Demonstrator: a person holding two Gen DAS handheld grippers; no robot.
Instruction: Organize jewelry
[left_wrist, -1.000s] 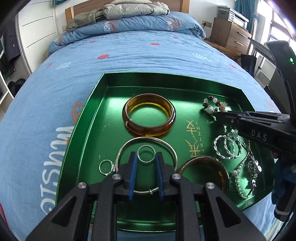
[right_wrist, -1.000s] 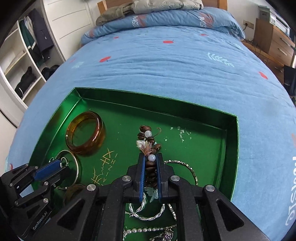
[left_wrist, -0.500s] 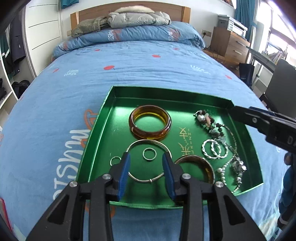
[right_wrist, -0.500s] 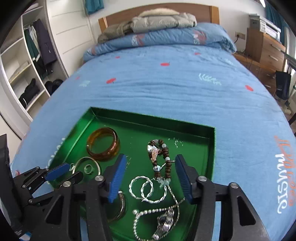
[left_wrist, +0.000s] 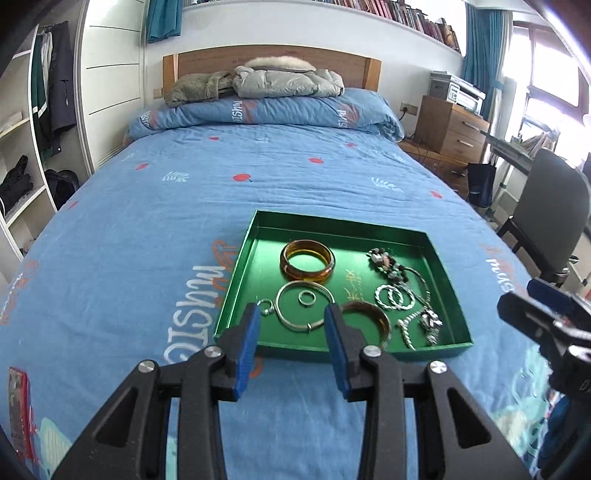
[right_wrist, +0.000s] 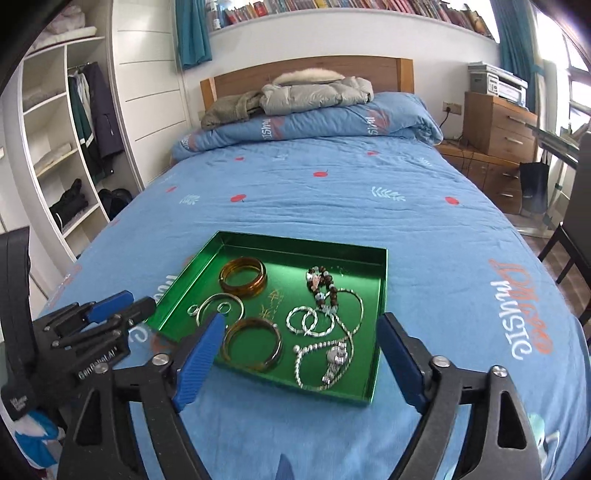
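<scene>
Both grippers are pulling back from the green tray (left_wrist: 236, 280) compared with a second ago, when each was down among the pieces. Now the left gripper (left_wrist: 291, 343) is hovering over the tray's near edge with its jaws spread and nothing between them, and the right gripper (right_wrist: 299, 354) is spreading wider still, also empty. All the jewelry is lying inside the tray on the bed (left_wrist: 147, 229): amber bangle (left_wrist: 307, 260) at the back, silver hoop (left_wrist: 304, 304) near the front left, beaded bracelet (right_wrist: 322, 286) and chains (right_wrist: 328, 343) on the right. Retreating likely signals the sorting is finishing.
</scene>
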